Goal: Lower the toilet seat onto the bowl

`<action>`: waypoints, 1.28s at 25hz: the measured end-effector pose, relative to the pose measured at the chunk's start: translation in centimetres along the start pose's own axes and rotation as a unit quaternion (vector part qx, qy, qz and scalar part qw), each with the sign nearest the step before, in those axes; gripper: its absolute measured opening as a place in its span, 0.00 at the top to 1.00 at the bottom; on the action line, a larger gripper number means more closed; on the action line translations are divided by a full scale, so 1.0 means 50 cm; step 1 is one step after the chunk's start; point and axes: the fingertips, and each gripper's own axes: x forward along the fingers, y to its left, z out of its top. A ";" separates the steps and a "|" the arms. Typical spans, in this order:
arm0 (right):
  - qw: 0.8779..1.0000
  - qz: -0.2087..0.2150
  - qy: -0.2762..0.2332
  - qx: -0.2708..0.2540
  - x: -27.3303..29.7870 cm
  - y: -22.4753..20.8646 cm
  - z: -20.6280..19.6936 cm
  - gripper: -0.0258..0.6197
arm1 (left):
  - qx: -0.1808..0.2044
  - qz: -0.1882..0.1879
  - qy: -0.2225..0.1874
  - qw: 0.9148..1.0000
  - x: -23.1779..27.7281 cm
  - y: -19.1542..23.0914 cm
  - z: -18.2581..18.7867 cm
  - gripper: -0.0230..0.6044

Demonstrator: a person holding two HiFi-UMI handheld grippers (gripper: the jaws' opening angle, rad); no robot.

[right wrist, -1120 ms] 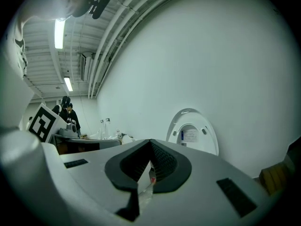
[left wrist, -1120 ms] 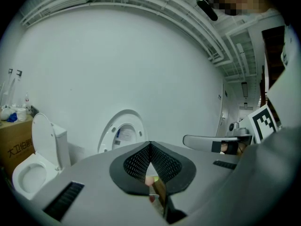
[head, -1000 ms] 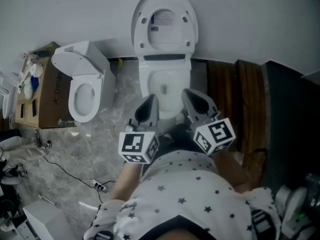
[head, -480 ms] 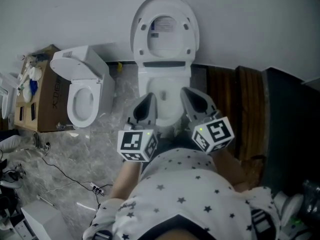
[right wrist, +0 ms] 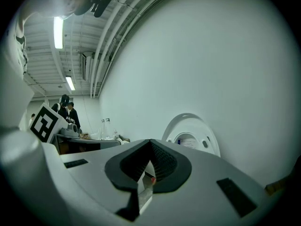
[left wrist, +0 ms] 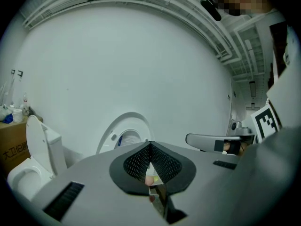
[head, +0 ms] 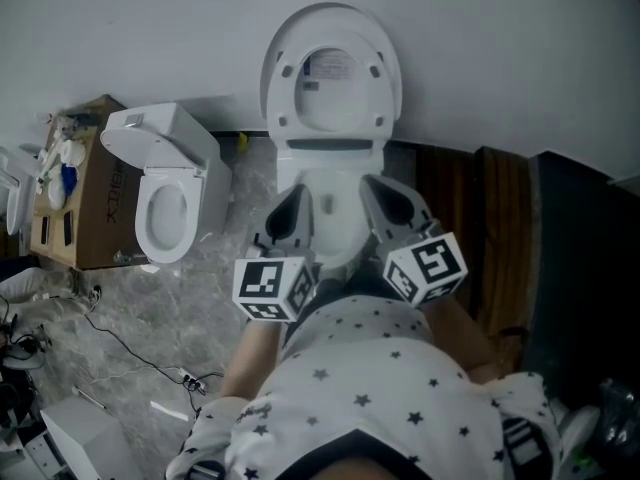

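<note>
Grey left gripper (head: 295, 208) and right gripper (head: 388, 200) both clamped shut, empty, in front of the white ceramic toilet bowl (head: 330, 173), its white oval seat (head: 331, 73) standing upright.

Two toilets (head: 330, 158) (head: 165, 173), two grippers (head: 298, 203) (head: 385, 196) and one cardboard box (head: 95, 183).

The toilet seat (head: 331, 71) looks smooth, shiny and white. The floor (head: 180, 308) looks like grey stone. The box (head: 88, 208) is brown cardboard.
</note>
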 end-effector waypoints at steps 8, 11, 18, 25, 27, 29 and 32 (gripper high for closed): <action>1.000 0.010 0.001 0.002 0.023 -0.052 0.015 0.95 | -0.006 0.008 0.000 1.000 0.060 -0.005 0.017 0.97; 1.000 0.014 0.001 0.001 0.033 -0.073 0.018 0.95 | -0.007 0.012 -0.003 1.000 0.082 -0.005 0.028 0.97; 1.000 0.017 0.003 -0.002 0.075 -0.133 0.042 0.95 | -0.010 0.023 -0.008 1.000 0.145 0.004 0.059 0.97; 1.000 0.017 0.015 0.000 0.133 -0.193 0.051 0.95 | -0.009 0.037 -0.010 0.999 0.216 0.041 0.074 0.97; 1.000 0.021 0.014 -0.006 0.150 -0.209 0.055 0.95 | -0.016 0.040 -0.011 0.999 0.238 0.051 0.083 0.97; 1.000 0.021 0.014 -0.008 0.167 -0.226 0.057 0.95 | -0.018 0.044 -0.015 0.999 0.259 0.063 0.094 0.97; 1.000 0.015 0.018 -0.008 0.193 -0.251 0.060 0.95 | -0.014 0.050 -0.017 0.998 0.286 0.083 0.105 0.97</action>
